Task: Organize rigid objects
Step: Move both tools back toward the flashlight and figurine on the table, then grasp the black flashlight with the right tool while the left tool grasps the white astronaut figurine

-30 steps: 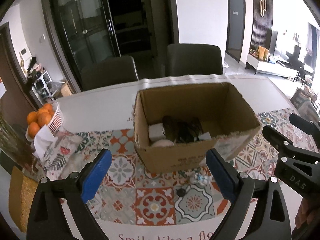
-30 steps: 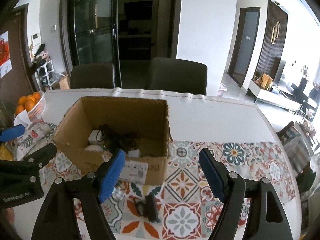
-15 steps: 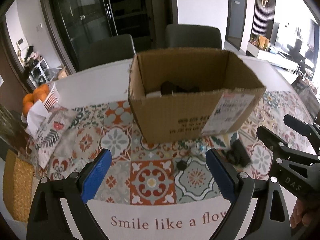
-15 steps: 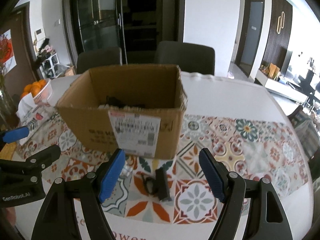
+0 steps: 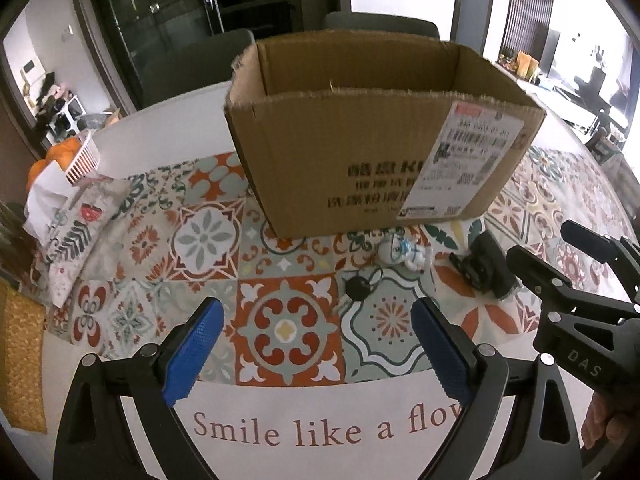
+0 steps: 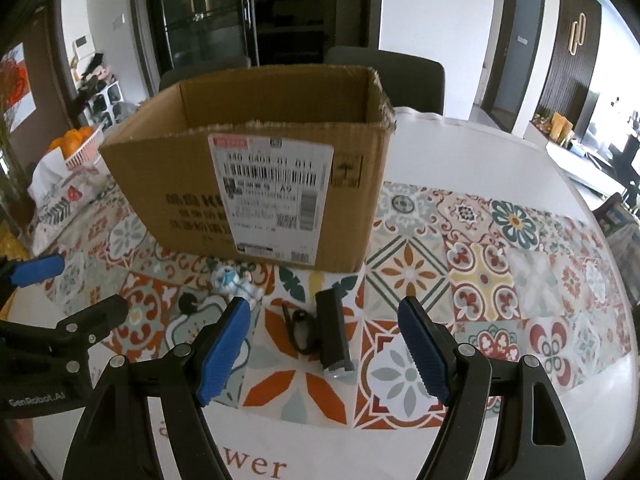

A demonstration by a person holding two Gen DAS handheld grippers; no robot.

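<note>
1. Cardboard box point(image 5: 360, 160): is being shown standing upright on the patterned table runner point(image 5: 280, 320), open at the top, with a white shipping label point(image 6: 272, 196) on its near wall. Its contents cannot be made out from either view.
2. Small white-and-blue figurine point(image 5: 404, 252): is being shown lying on the runner just in front of the box's near wall, apart from both grippers.
3. Black key point(image 5: 358, 290): is being shown lying on the runner just beside the figurine, on the side nearer the cameras.
4. Black rectangular block point(image 6: 332, 332): is being shown lying flat on the runner in front of the box, with a dark looped strap point(image 6: 298, 326) lying against its left side. What the block is cannot be told.
5. Left gripper point(image 5: 316, 344): is being held above the runner, tilted downward, its blue-padded jaws spread wide with nothing between them; released.
6. Right gripper point(image 6: 324, 344): is being held above the runner, its jaws parted and released; the black block is being seen in the gap between the pads, lying on the runner and not gripped.
7. White basket of oranges point(image 5: 76, 156): is being shown at the far left of the table, next to a patterned cloth point(image 5: 80, 224).
8. Table point(image 5: 180, 120): is being shown white, with dark chairs point(image 6: 400, 76) beyond the box.
</note>
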